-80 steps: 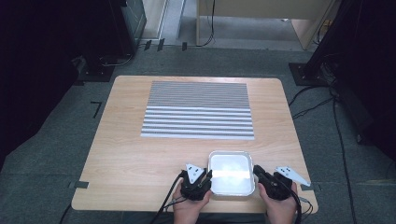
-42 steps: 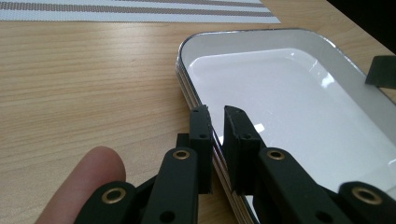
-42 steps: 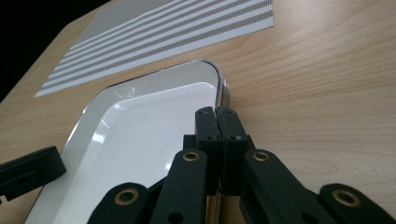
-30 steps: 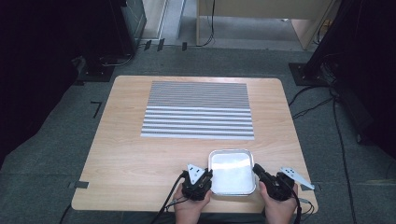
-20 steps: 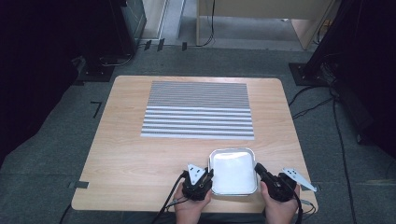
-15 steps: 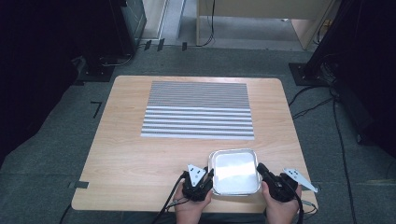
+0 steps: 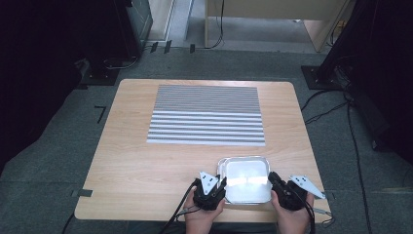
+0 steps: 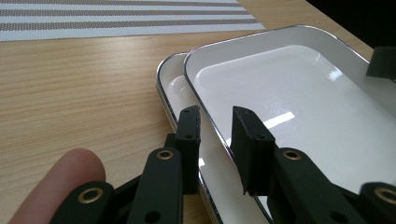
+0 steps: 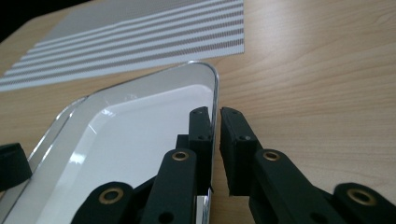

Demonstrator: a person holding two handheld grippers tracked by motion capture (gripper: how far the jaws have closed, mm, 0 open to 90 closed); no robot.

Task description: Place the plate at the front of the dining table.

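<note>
Both grippers have just been easing open. Left gripper (image 8: 212, 135) straddles the upper tray (image 8: 299, 102) rim at its 9 o'clock, pads now off it, visible gap. Right gripper (image 9: 215, 126) at 3 o'clock is barely parted around the rim; contact unclear. Since a second ago the upper tray has slid right, exposing the lower tray (image 8: 175, 88). Reads as release after unstacking. Both trays empty, near table (image 7: 146, 165) edge at 6 o'clock, below the striped mat (image 7: 207, 114).
</note>
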